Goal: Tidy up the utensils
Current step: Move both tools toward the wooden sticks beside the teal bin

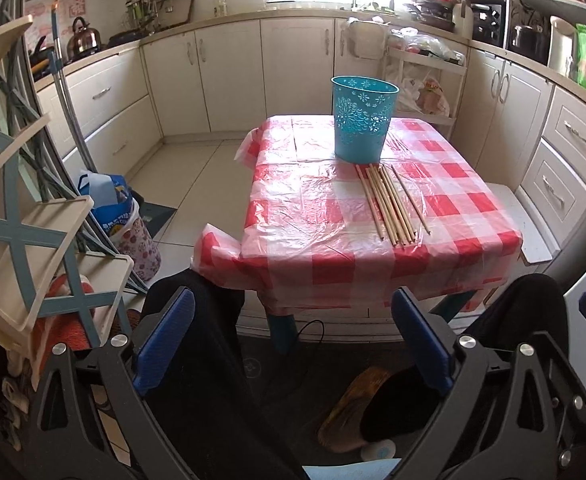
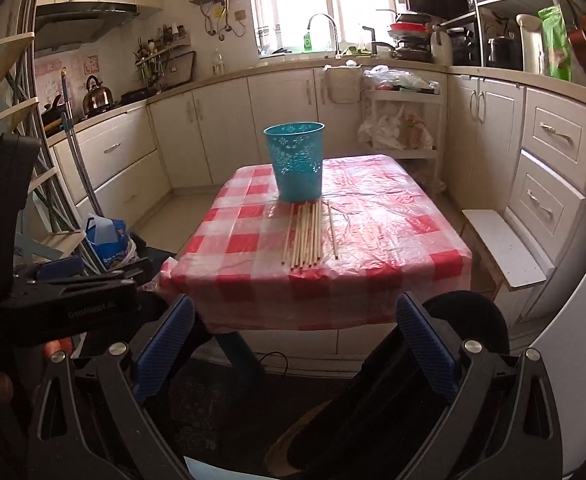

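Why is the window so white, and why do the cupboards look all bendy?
In both views the window is blown out by daylight, so nothing outside shows. The right wrist view has shiny glare on the plastic tablecloth. The fisheye lens curves the cupboards near the edges of the left wrist view; the corners go dark.

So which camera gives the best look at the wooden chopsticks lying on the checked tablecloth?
Left wrist: the pale wooden chopsticks look larger, individually separable. Right wrist shows them smaller, more bunched, before the perforated turquoise plastic bin.

each hand-held gripper (image 1: 293, 340) (image 2: 295, 342): black frame, ribbed blue pads, silver screws.
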Demonstrator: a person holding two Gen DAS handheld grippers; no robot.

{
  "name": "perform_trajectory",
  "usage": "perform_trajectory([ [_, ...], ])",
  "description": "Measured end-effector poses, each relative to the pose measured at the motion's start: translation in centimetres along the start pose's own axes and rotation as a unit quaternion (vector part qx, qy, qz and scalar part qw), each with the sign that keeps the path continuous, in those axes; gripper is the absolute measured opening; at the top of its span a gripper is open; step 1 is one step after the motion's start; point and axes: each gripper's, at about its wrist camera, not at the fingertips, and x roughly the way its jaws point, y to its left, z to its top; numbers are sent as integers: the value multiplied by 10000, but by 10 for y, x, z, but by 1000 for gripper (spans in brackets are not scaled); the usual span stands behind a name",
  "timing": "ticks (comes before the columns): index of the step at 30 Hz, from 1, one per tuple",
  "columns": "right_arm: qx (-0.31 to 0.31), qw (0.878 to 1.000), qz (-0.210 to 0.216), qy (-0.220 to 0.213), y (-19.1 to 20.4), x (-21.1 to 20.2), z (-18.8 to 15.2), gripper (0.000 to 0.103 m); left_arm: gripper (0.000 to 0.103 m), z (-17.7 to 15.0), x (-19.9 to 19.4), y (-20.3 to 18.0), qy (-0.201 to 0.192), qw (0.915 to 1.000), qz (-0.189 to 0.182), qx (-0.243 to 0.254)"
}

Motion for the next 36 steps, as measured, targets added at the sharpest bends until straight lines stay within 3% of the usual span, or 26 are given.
perform_trajectory([
  [15,245,9996,55,86,2,0,-3,97,95,-10,-21,1,-179,9996,71,192],
  [27,225,9994,107,248,11,16,5,97,95,-3,-10,19,-85,10000,15,3],
  [36,-258,9997,37,6,32,6,3,97,95,-5,-15,28,-217,9996,23,-176],
])
